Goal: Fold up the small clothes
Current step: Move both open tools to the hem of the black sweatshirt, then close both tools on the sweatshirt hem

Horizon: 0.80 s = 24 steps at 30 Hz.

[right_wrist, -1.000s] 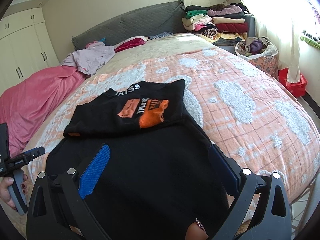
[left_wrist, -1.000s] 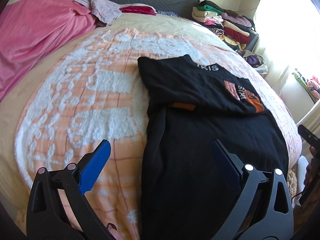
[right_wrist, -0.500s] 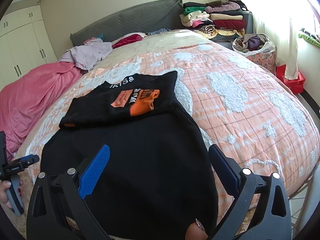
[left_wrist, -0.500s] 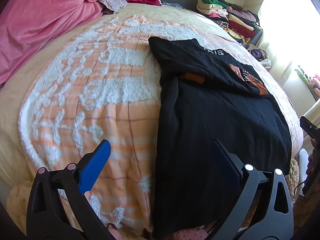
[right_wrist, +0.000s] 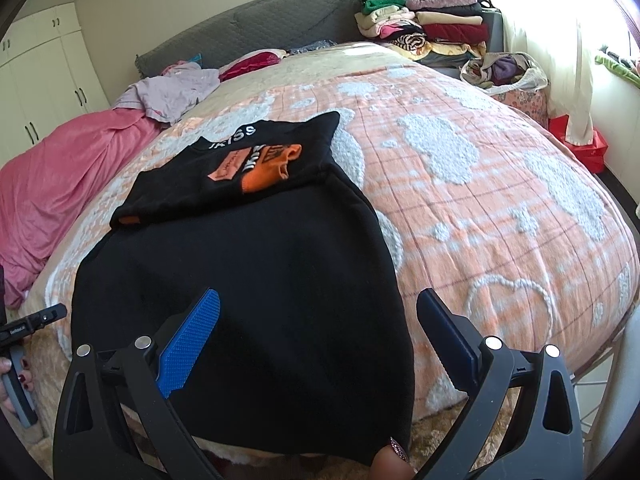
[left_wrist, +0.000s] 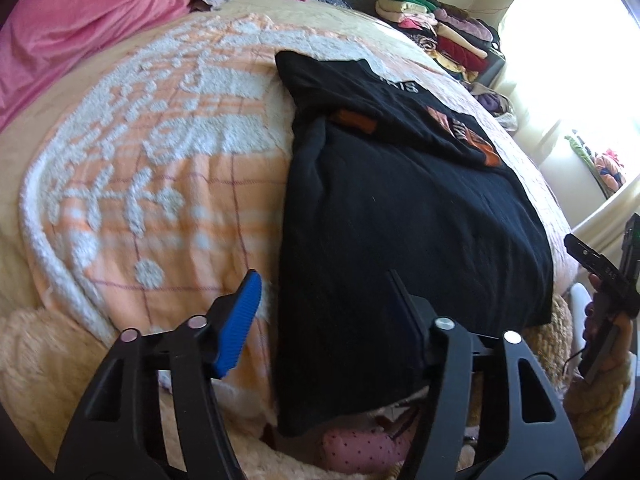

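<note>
A black garment (left_wrist: 400,216) with an orange print lies on the orange and white blanket (left_wrist: 160,168), its top part folded down over the body. It also shows in the right wrist view (right_wrist: 248,264); its hem hangs over the bed's near edge. My left gripper (left_wrist: 324,292) is open and empty, over the garment's near left corner. My right gripper (right_wrist: 320,312) is open and empty, over the garment's near right hem. The right gripper shows at the right edge of the left wrist view (left_wrist: 600,276).
A pink sheet (right_wrist: 60,176) lies at the bed's left. Loose clothes (right_wrist: 172,88) lie by the grey headboard (right_wrist: 248,36). A stack of folded clothes (right_wrist: 424,24) and a bag of laundry (right_wrist: 504,72) stand at the far right. A fluffy cover (left_wrist: 40,360) hangs below the blanket.
Both grippers have drawn back and down toward the bed's near edge, so the garment's hem is now between their fingers. Both stayed open. The garment has not moved.
</note>
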Each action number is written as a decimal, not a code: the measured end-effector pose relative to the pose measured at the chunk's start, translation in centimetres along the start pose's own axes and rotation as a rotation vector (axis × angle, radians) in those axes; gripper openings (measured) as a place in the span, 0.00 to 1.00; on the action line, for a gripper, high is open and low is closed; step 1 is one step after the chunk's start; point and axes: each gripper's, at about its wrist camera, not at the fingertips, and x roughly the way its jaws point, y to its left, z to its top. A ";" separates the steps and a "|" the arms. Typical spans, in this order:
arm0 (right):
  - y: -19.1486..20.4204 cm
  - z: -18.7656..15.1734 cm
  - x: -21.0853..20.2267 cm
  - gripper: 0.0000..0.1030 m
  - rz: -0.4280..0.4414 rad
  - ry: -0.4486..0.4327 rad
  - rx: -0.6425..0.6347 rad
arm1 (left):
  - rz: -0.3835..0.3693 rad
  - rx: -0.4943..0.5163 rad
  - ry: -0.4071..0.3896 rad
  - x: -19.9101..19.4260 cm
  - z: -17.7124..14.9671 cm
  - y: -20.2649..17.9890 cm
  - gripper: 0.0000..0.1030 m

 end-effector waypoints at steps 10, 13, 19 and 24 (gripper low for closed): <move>-1.2 -1.7 -0.3 0.95 0.025 0.052 0.004 | -0.014 -0.020 0.078 1.2 -1.9 0.2 0.50; -1.4 -2.3 0.0 0.95 0.035 0.079 0.002 | -0.019 -0.028 0.098 1.5 -2.6 0.4 0.50; -1.6 -3.5 0.8 0.95 0.035 0.129 -0.004 | -0.018 -0.019 0.106 1.6 -3.4 0.1 0.50; -2.5 -4.5 0.9 0.94 0.045 0.150 0.023 | -0.009 -0.008 0.121 1.8 -3.8 -0.1 0.50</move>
